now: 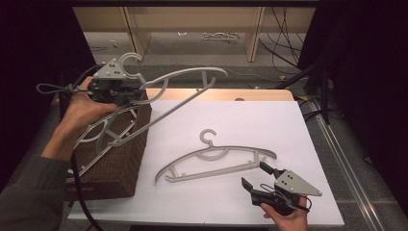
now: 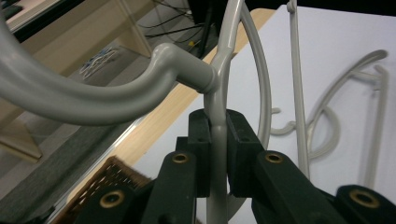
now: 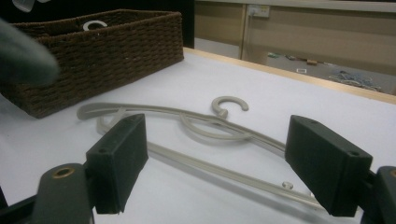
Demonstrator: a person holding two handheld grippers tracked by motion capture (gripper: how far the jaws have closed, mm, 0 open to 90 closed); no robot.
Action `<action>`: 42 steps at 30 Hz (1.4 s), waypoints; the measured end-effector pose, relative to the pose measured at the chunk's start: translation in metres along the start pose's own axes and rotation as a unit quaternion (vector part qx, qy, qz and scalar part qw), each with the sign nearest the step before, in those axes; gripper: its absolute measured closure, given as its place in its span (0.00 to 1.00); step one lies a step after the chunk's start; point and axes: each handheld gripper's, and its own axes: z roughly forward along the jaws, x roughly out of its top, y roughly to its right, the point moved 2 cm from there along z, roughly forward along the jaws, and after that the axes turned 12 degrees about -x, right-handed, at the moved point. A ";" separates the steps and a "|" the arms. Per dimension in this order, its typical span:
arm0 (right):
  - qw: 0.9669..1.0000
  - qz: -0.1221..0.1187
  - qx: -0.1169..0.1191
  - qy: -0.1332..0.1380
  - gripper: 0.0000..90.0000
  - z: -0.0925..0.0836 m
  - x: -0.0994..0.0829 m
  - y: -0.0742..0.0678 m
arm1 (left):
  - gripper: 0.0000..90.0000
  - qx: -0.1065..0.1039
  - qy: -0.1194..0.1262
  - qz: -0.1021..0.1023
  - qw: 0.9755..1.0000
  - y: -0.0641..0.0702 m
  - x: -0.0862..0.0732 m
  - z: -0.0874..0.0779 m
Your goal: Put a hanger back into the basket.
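1. Standing at the left edge, a dark brown woven wicker basket [image 1: 120, 159] holds more hangers.
2. Above it, the left hand-held gripper [image 1: 139, 91] is clamped tight on the neck of a pale grey plastic clothes hanger [image 1: 185, 94], carried tilted in the air over the basket's corner.
3. That hanger looks light, stiff and smooth; I'd judge the neck the surest hold, since the thin arms could twist or slip.
4. A second grey plastic hanger [image 1: 216, 161] lies flat on the white worktop [image 1: 269, 120].
5. The right hand-held gripper [image 1: 255, 175] rests near it, jaws wide apart, holding nothing.
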 end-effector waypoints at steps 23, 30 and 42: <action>1.000 0.007 0.004 0.003 0.25 0.003 -0.001 -0.001 | 0.91 0.059 -0.023 -0.071 0.995 -0.048 -0.075 -0.035; 1.000 0.000 0.000 -0.002 0.25 0.002 -0.001 0.000 | 0.91 0.088 -0.006 -0.105 0.991 -0.058 -0.097 -0.042; 1.000 0.000 -0.001 -0.004 0.25 0.003 -0.002 0.000 | 0.91 0.111 -0.019 -0.143 0.983 -0.072 -0.134 -0.055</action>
